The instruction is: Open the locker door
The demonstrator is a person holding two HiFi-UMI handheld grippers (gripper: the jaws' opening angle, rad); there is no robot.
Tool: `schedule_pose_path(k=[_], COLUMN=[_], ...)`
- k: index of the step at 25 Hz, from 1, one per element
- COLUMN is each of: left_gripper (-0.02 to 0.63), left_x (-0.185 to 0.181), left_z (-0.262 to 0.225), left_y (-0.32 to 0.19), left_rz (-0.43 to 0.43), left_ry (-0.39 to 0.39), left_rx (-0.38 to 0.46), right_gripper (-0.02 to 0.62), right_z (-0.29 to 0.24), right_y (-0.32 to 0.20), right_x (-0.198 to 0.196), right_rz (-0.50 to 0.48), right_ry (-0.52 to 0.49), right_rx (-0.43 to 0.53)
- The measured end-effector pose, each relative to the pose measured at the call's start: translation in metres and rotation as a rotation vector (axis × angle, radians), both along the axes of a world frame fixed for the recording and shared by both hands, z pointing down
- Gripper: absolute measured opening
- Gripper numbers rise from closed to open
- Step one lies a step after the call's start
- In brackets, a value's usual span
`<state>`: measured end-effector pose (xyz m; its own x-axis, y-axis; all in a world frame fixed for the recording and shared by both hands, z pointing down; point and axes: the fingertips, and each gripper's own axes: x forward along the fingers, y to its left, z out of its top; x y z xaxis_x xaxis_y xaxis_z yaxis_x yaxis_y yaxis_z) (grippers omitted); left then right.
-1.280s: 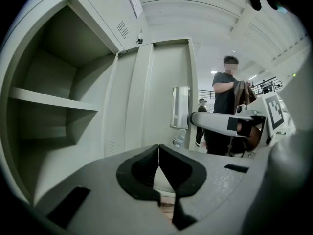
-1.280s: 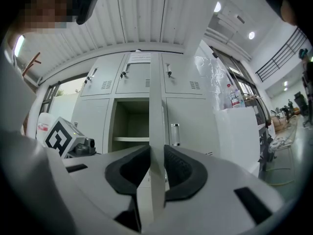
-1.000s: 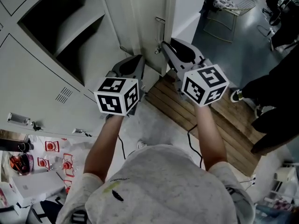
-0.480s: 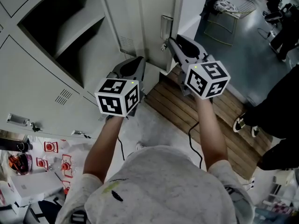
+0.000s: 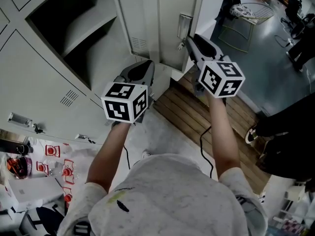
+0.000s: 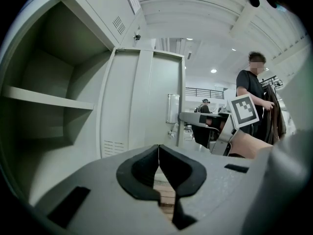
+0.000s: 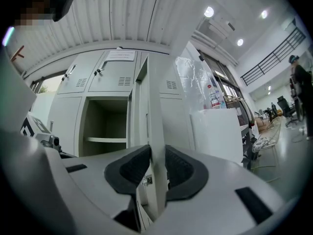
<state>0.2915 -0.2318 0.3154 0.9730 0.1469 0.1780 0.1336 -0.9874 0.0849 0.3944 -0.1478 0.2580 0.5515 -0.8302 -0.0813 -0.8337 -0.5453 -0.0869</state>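
View from above of a person facing a bank of grey lockers with a gripper in each hand. One locker (image 5: 74, 38) gapes open, dark inside, with a bare shelf (image 5: 91, 26) across it. Its door (image 5: 162, 18) is swung far out to the right, away from the opening, with its inner face and latch hardware on show.

The right gripper (image 7: 157, 170) reaches out level to the door's free edge. Seen along its own fingers (image 7: 129, 173), that thin edge runs upright between the two dark pads. The pads look to touch it on both sides, with no gap showing. The fingers have just been opening, so the hold looks like a loosening one.

The left gripper (image 5: 142, 69) hangs lower and nearer the person, in front of the open locker, and touches nothing. Its fingers (image 6: 142, 170) are clenched together with nothing between them.

Judging by how wide the door stands, the opening itself is as good as done. The step in hand looks like letting go of the door. The next move calls for the right fingers to spread until both pads clear the edge. The gripper should then draw straight back, in line with the door, so it does not drag it back towards the locker.
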Motion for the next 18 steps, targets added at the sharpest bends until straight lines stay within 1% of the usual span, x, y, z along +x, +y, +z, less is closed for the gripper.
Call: schedule_pose_path(k=[5, 11, 15, 18], left_gripper=[0.008, 0.008, 0.008, 0.008], left_x=[-0.003, -0.007, -0.01, -0.013], left_z=[-0.001, -0.004, -0.003, -0.004], left_y=[0.001, 0.003, 0.005, 0.005], left_rz=[-0.005, -0.013, -0.017, -0.024], left_ry=[0.002, 0.004, 0.004, 0.009], left_rx=[0.0, -0.001, 0.0, 0.0], right_gripper=[0.092, 0.092, 0.083, 0.064], right_z=[0.0, -0.006, -0.011, -0.012], right_y=[0.001, 0.005, 0.01, 0.007], right_x=[-0.003, -0.015, -0.028, -0.042], right_rz=[0.012, 0.02, 0.02, 0.005], right_ry=[0.002, 0.034, 0.05, 0.065], right_rx=[-0.012, -0.025, -0.012, -0.017])
